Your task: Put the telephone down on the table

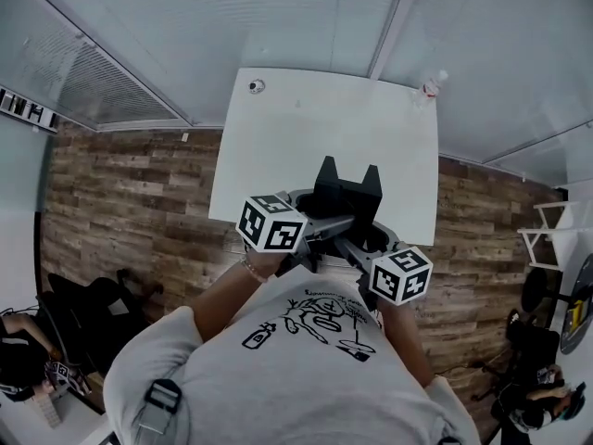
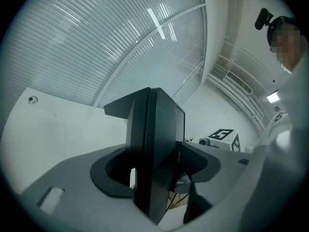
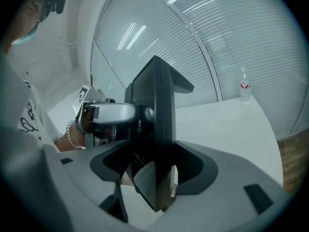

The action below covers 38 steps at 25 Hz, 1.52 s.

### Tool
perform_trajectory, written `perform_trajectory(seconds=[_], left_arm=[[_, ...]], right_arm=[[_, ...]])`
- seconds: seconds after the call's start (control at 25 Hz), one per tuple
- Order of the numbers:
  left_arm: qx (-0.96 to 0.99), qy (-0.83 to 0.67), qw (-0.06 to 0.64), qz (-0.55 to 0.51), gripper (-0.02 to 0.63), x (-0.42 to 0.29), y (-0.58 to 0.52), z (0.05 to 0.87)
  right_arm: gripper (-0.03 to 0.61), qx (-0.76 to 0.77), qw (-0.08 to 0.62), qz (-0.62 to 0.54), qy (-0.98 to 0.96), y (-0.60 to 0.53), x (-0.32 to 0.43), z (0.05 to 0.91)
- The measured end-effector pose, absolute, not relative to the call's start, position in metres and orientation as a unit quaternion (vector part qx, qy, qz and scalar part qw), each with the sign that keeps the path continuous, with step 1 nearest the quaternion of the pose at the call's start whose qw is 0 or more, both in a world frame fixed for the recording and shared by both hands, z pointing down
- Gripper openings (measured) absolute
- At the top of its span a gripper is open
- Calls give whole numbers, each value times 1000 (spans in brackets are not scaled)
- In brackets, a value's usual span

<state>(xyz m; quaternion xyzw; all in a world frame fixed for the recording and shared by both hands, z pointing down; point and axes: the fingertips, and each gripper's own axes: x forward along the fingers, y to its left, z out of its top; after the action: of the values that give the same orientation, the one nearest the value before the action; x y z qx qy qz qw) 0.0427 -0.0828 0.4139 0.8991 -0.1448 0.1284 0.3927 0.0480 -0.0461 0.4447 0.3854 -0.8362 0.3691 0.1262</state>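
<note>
The telephone (image 1: 347,191) is a black, angular block held in the air over the near edge of the white table (image 1: 306,128). My left gripper (image 1: 313,221) grips it from the left and my right gripper (image 1: 364,236) from the right. In the left gripper view the telephone (image 2: 157,129) stands as a dark upright slab between the jaws of the left gripper (image 2: 154,170). In the right gripper view the telephone (image 3: 159,124) fills the gap of the right gripper (image 3: 157,175), with the other gripper's grey body (image 3: 108,114) behind it. The underside of the telephone is hidden.
A clear water bottle (image 1: 432,85) stands at the table's far right corner, also in the right gripper view as the bottle (image 3: 245,85). A small round object (image 1: 257,85) lies at the far left corner. Wood floor surrounds the table; chairs (image 1: 88,313) sit at lower left.
</note>
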Motion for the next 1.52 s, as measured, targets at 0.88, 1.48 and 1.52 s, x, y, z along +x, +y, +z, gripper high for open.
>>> perform_trajectory(seconds=[0.88, 1.48, 1.52], left_arm=[[896, -140, 401, 133, 298, 59, -154, 416], [880, -141, 431, 143, 298, 69, -148, 439], [878, -141, 434, 144, 298, 69, -148, 442]], right_arm=[[268, 386, 128, 379, -831, -117, 64, 446], [268, 377, 138, 409, -820, -109, 74, 467], [268, 375, 139, 412, -819, -108, 74, 470]])
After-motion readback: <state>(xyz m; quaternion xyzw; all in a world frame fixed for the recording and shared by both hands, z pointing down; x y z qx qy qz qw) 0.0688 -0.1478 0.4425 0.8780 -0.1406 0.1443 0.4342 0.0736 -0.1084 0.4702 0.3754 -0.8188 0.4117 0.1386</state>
